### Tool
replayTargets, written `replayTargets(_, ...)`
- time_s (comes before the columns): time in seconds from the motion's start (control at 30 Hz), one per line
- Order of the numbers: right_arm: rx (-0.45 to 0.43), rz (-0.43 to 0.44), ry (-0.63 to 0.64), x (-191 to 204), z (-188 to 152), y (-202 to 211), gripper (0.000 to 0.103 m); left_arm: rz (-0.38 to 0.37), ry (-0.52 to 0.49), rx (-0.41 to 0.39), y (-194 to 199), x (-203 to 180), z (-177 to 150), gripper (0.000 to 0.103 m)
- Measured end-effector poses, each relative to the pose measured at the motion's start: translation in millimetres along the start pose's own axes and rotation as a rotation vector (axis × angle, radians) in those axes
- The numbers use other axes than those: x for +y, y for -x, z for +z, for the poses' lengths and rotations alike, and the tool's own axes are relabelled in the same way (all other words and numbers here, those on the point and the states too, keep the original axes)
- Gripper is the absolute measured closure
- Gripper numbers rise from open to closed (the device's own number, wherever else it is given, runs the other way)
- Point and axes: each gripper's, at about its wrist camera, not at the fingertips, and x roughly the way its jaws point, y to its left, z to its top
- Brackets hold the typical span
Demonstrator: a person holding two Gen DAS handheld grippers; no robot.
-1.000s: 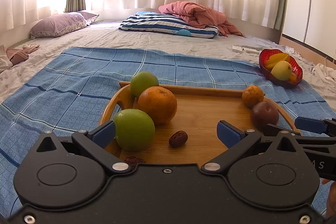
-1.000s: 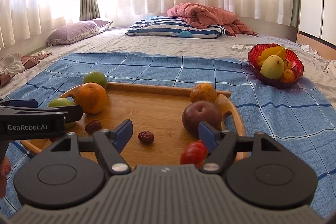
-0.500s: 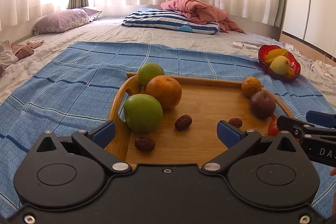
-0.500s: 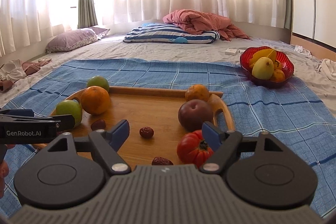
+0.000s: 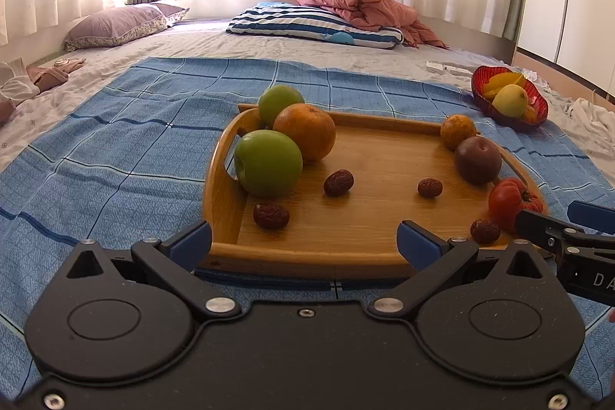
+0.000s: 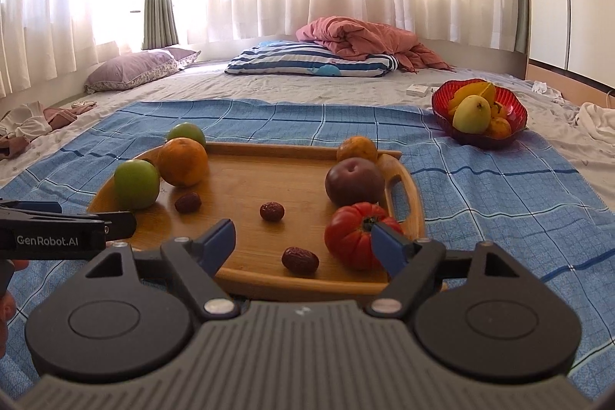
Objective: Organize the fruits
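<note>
Fruit sits on a wooden tray [image 6: 269,175] whose long axis runs left to right across the blue checked blanket [image 6: 480,187] on the bed. At the tray's left end 2 green apples [image 5: 268,162] [image 5: 280,103] flank a large orange [image 5: 305,131]. 4 dried dates lie scattered on the tray floor, the nearest [image 6: 300,260] lying crosswise by the front rim. At the right end, from back to front, stand a small orange [image 6: 356,149], a dark plum [image 6: 354,181] and a red tomato [image 6: 351,235], stem facing forward. Farther right, off the blanket's corner, a red bowl [image 6: 515,112] holds yellow fruit. The left hand-held gripper [image 5: 303,243] is spread wide and empty before the tray's front rim. The right hand-held gripper [image 6: 303,243] is likewise wide apart, gripping nothing, its right finger just in front of the tomato.
</note>
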Motion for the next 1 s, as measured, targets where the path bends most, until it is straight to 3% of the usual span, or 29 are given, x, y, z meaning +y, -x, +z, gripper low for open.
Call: replayTargets(1.0, 0.143, -0.053, -0.028, -8, -53, -17, 0.013, 0.039, -0.044, 0.094, -19, -2, -48, 0.000)
